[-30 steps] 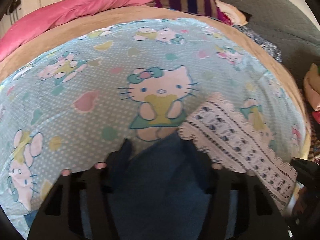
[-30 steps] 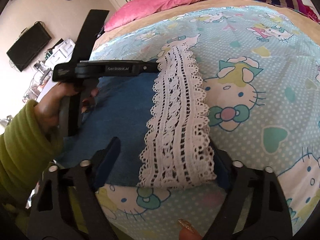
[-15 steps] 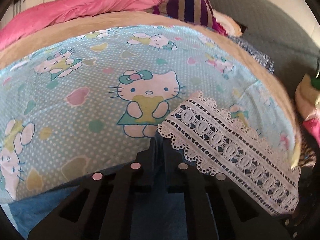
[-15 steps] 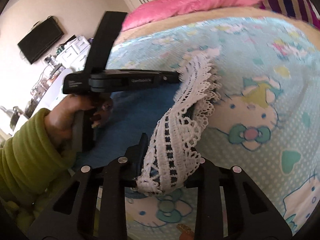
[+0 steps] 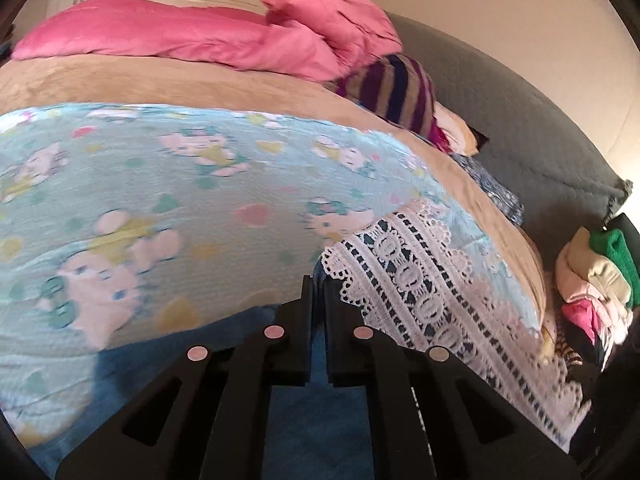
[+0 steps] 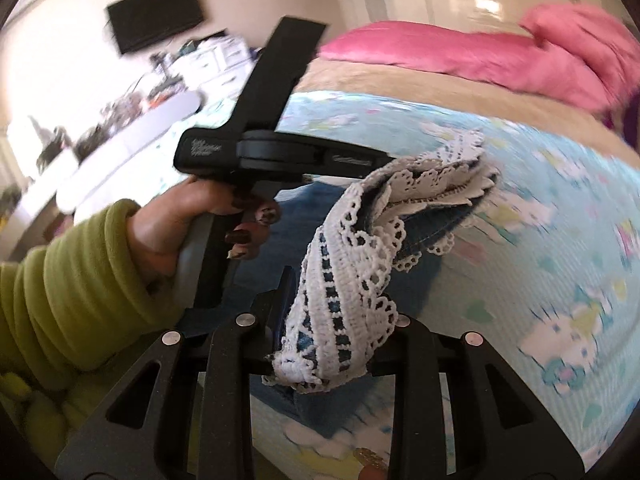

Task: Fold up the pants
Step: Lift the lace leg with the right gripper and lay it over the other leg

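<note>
Two claws grip the pants' (image 5: 224, 364) lace hem (image 6: 340, 320): left claw (image 5: 316, 320) and right claw (image 6: 340, 332) both clamped on it, hem raised off the bed (image 5: 200, 184); no fold laid yet.

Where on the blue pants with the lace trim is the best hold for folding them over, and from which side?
Grip the lace hem at its two ends, coming in from the near edge of the bed sheet. The hem is a straight, thick band, so two end holds probably keep the pants taut. The left gripper and right gripper are clamped there already.
</note>
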